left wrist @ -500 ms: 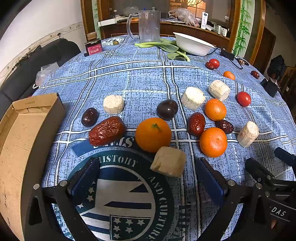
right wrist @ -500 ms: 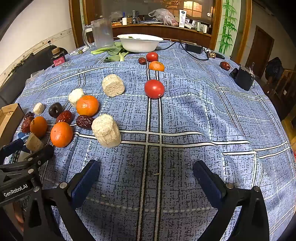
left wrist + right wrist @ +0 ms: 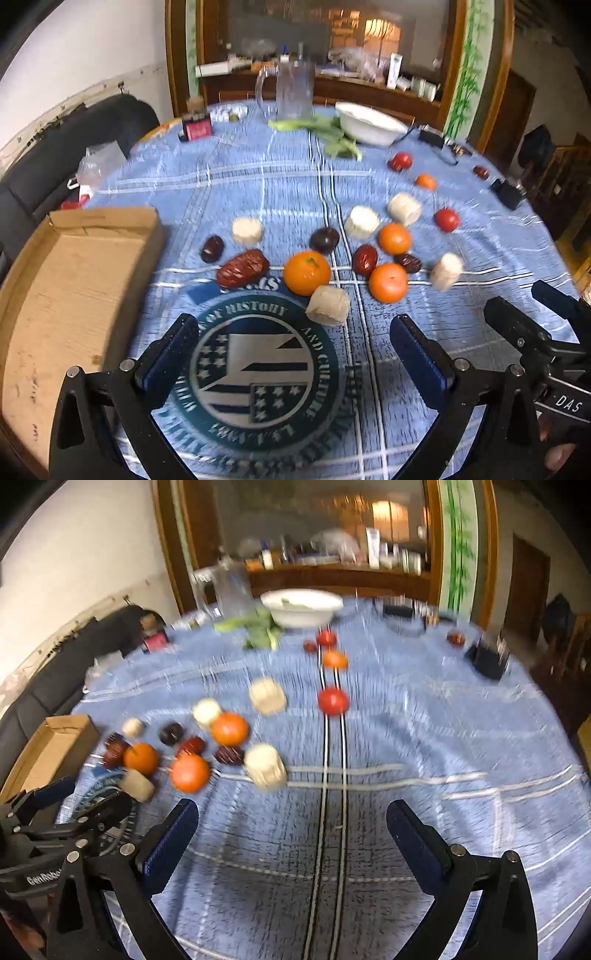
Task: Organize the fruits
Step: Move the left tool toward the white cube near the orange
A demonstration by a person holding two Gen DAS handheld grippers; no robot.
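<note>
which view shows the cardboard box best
The left wrist view: the cardboard box fills the lower left, sharp, with its open inside and near wall visible. The right wrist view catches only a small, motion-blurred corner of it at the left edge.

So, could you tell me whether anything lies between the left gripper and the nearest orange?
Yes. A pale cylindrical chunk lies just in front of the open left gripper, touching the near-right side of the nearest orange; approaching from the left avoids it.
</note>
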